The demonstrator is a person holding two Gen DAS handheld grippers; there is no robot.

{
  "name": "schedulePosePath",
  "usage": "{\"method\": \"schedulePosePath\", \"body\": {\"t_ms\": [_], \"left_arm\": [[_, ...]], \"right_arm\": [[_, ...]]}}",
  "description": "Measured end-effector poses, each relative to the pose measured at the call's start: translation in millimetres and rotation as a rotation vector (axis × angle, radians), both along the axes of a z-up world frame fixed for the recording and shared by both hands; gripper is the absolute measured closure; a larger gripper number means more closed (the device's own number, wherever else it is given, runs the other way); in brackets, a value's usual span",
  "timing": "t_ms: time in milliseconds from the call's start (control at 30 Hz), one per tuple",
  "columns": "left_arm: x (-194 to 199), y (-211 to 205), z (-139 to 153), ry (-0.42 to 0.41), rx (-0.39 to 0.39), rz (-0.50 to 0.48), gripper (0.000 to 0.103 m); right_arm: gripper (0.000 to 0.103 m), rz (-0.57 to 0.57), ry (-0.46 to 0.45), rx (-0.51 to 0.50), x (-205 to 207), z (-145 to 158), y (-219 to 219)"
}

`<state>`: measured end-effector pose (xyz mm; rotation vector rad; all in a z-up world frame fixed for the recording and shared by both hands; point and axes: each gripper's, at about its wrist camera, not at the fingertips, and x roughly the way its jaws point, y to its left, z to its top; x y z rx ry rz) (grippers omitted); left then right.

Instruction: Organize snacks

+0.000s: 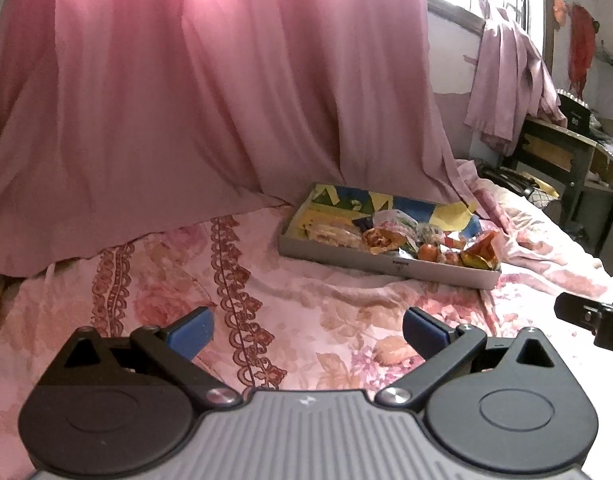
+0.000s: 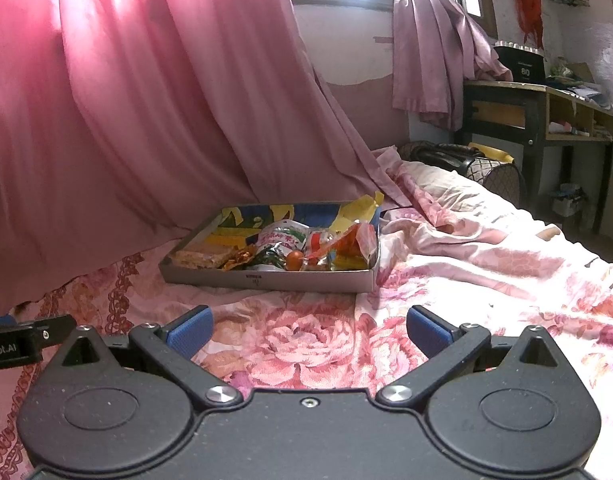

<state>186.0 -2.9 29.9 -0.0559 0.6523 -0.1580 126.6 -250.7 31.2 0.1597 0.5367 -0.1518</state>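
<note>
Snacks (image 1: 402, 236) sit in a shallow grey cardboard tray (image 1: 346, 254) resting on the bed (image 1: 306, 312), which is covered by a pink floral bedspread. I see the tray ahead of both tongs, near the far edge of the bed, just in front of a big pink curtain (image 1: 186, 100) whose hem drapes onto the bedspread.

My left tongs (image 1: 308, 330) hover low over the bedspread, well short of the tray; the blue pads (image 1: 192, 330) are spread wide with nothing between them. My right tongs (image 2: 308, 330) are likewise spread wide and empty, also above the bedspread and apart from the tray. In the left view a dark part of the right tool shows at the right edge; in the right view a dark part of the left tool shows at the left edge, so the two are side by side.

Inside the tray, a flat pale-brown snack bar in clear wrap (image 2: 204, 257) lies at the left end. To its right are crumpled packets, one white with green and red print (image 2: 280, 238), one orange-red (image 2: 356, 240), and a small round orange piece (image 2: 294, 260). Yellow and blue patterned paper (image 2: 274, 212) lines the tray's far side.

Beyond the bed, at the right, stands a wooden bench (image 2: 538, 112) with shelves, and a lilac cloth (image 2: 426, 60) hangs by the window.
</note>
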Motion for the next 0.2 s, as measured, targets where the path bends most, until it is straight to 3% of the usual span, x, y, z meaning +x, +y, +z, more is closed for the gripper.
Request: {"method": "schedulePosePath", "body": {"t_ms": [200], "left_arm": [[0.3,4.7,-1.0,0.004,-0.015,0.024,0.0]], "right_arm": [[0.001,-0.003,0.001,0.002,0.4,0.0,0.5]]}}
